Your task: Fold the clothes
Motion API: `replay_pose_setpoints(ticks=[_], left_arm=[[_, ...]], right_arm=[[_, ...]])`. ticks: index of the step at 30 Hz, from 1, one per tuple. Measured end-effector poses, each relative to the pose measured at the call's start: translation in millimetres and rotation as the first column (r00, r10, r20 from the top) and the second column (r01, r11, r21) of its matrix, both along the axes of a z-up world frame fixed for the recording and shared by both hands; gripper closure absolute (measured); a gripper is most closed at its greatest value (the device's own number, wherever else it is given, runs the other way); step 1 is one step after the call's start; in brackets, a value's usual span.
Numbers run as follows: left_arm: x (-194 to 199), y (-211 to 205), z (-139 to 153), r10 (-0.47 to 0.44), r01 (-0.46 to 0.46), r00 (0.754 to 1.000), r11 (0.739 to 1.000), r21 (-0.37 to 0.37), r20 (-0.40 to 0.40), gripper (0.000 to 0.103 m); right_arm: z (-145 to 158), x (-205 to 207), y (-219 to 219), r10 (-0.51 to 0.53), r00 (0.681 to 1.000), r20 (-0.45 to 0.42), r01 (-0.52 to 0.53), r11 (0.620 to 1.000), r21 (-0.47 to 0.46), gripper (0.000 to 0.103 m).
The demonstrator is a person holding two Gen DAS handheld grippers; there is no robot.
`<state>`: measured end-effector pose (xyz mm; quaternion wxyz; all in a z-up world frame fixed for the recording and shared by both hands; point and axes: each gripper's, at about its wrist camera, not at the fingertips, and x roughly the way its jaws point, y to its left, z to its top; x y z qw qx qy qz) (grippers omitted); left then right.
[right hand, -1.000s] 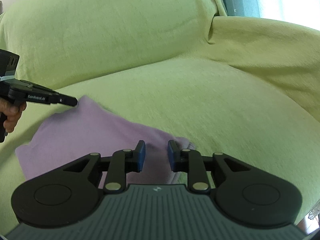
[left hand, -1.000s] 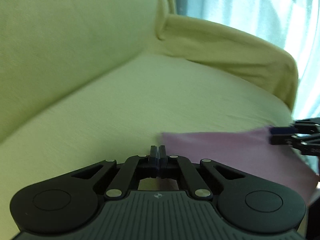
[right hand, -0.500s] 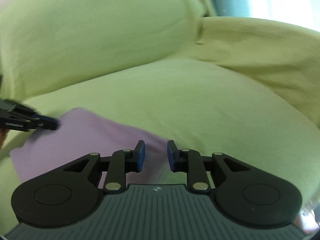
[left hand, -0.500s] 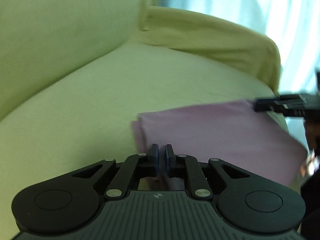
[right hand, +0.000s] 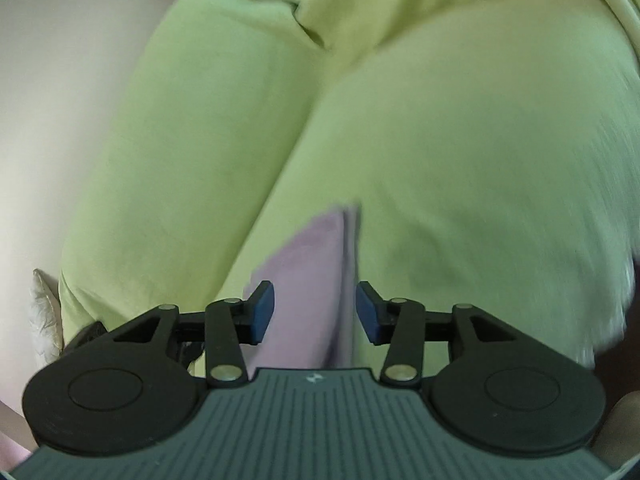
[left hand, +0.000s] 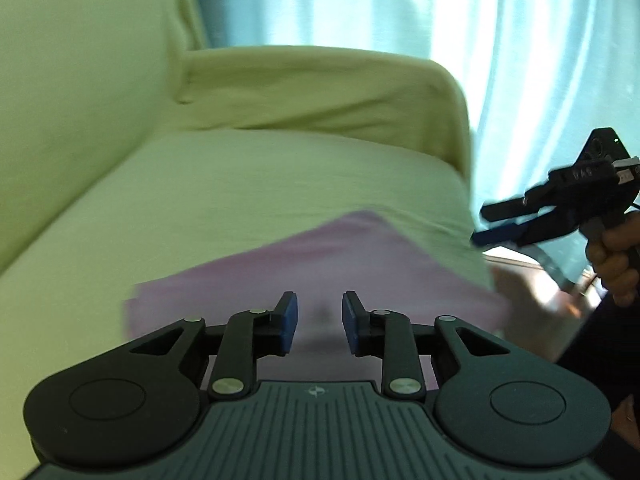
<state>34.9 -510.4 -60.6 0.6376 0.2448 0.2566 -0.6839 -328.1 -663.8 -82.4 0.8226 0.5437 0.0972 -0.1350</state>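
Note:
A folded pink cloth [left hand: 328, 264] lies flat on the yellow-green sofa seat [left hand: 224, 184]. My left gripper [left hand: 318, 322] hovers open just above the cloth's near edge, nothing between its blue pads. In the left wrist view my right gripper [left hand: 486, 224] is at the far right, off the seat's edge, held in a hand [left hand: 616, 256], fingers apart. In the right wrist view the pink cloth [right hand: 308, 280] shows between and beyond the open right gripper [right hand: 316, 312], which holds nothing.
The sofa backrest [left hand: 72, 92] rises on the left and its armrest [left hand: 320, 96] runs across the back. Pale blue curtains [left hand: 460, 32] hang behind. A white cushion [right hand: 46, 312] sits at the sofa's far end by a wall [right hand: 60, 80].
My left gripper went from shut to open and let go of the cloth's corner. The right gripper drew away from the cloth to the side and tilted. Both views swung.

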Motion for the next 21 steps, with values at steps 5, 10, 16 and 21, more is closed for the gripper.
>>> replay_pose_setpoints(ticks=[5, 10, 16, 21], left_arm=[[-19, -26, -25, -0.036, 0.032, 0.999, 0.992, 0.123, 0.037, 0.068], [-22, -25, -15, -0.013, 0.006, 0.999, 0.991, 0.134, 0.05, 0.067], [-40, -24, -4, -0.103, 0.099, 0.994, 0.987, 0.123, 0.024, 0.067], [-56, -27, -22, -0.149, 0.136, 0.986, 0.98, 0.147, 0.079, 0.065]], right_arm=[[-26, -9, 7, 0.032, 0.995, 0.094, -0.05, 0.98, 0.192, 0.055], [-33, 11, -10, 0.062, 0.995, 0.08, -0.08, 0.966, 0.245, 0.044], [-37, 33, -14, 0.167, 0.984, 0.069, -0.18, 0.943, 0.279, 0.042], [-35, 54, -22, 0.229, 0.968, 0.1, -0.248, 0.929, 0.273, 0.038]])
